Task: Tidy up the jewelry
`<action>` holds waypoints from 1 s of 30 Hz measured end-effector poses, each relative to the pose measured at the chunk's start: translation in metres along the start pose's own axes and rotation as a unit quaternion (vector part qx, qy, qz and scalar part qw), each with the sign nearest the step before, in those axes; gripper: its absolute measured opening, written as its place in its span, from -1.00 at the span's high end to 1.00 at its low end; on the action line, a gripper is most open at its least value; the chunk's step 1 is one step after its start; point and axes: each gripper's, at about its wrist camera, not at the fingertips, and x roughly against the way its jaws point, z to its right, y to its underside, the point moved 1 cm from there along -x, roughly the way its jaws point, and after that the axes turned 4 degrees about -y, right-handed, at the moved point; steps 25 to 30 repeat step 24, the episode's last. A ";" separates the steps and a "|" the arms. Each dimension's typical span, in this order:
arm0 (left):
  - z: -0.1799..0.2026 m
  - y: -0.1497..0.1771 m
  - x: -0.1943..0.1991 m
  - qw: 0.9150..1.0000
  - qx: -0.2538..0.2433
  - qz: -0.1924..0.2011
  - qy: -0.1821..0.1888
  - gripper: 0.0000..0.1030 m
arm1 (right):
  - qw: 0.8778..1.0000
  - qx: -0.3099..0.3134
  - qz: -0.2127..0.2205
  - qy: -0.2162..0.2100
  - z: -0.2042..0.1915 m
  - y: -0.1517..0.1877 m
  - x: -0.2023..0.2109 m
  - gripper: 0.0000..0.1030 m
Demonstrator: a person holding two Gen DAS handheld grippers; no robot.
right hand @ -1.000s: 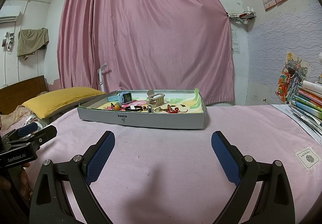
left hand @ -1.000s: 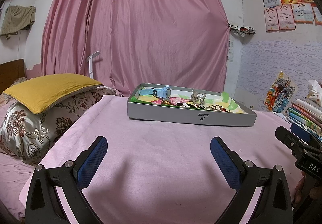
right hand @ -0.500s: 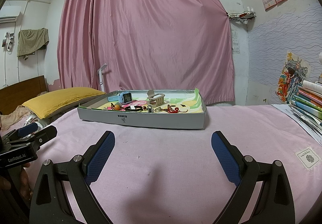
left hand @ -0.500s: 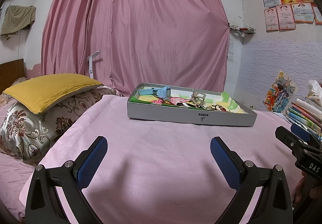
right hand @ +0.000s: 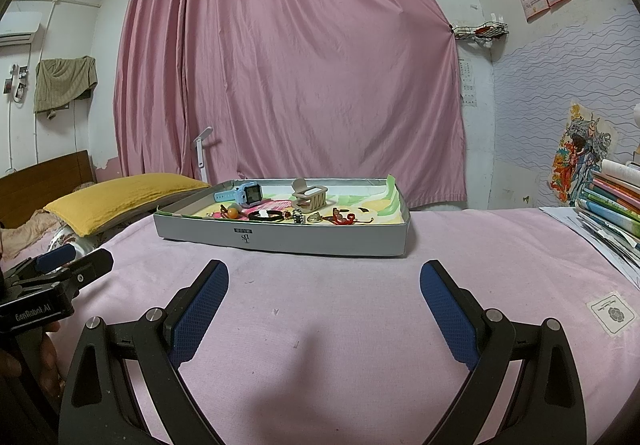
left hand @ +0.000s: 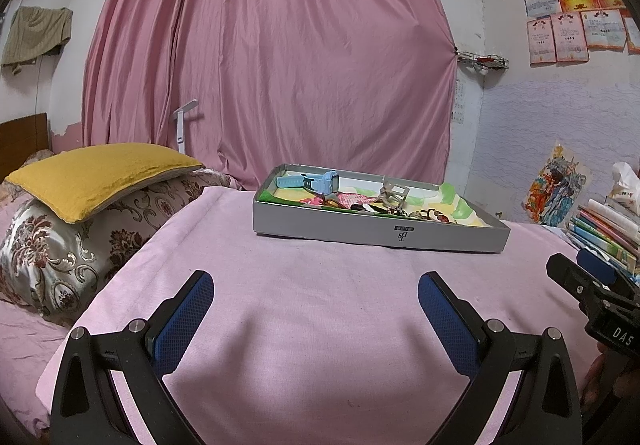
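Both tools are spread and empty low in frame, left tool (left hand: 314, 297) and right tool (right hand: 324, 285), over the pink bed (right hand: 344, 325). Mid-frame, the grey tray (right hand: 320, 241) holds light, slippery jewelry; the stiff blue watch (right hand: 244, 195) looks easiest pinched across its strap

One tray (right hand: 320, 241), one watch (right hand: 246, 193), two pillows (left hand: 100, 173).
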 end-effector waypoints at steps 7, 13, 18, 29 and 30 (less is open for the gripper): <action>0.000 0.001 0.004 1.000 -0.001 0.008 -0.019 -0.99 | 1.000 0.000 0.000 0.000 0.000 0.000 0.000 -0.83; -0.002 -0.003 0.003 0.999 -0.004 0.011 -0.035 -0.99 | 1.000 0.000 0.000 0.000 0.000 0.000 0.000 -0.83; -0.002 -0.004 0.003 0.999 -0.008 0.011 -0.035 -0.99 | 1.000 0.001 -0.001 -0.001 0.000 0.000 0.001 -0.83; -0.002 -0.004 0.002 0.999 -0.008 0.010 -0.035 -0.99 | 1.000 0.001 -0.001 0.000 -0.001 0.000 0.001 -0.83; -0.002 -0.004 0.002 0.999 -0.008 0.010 -0.035 -0.99 | 1.000 0.001 -0.001 0.000 -0.001 0.000 0.001 -0.83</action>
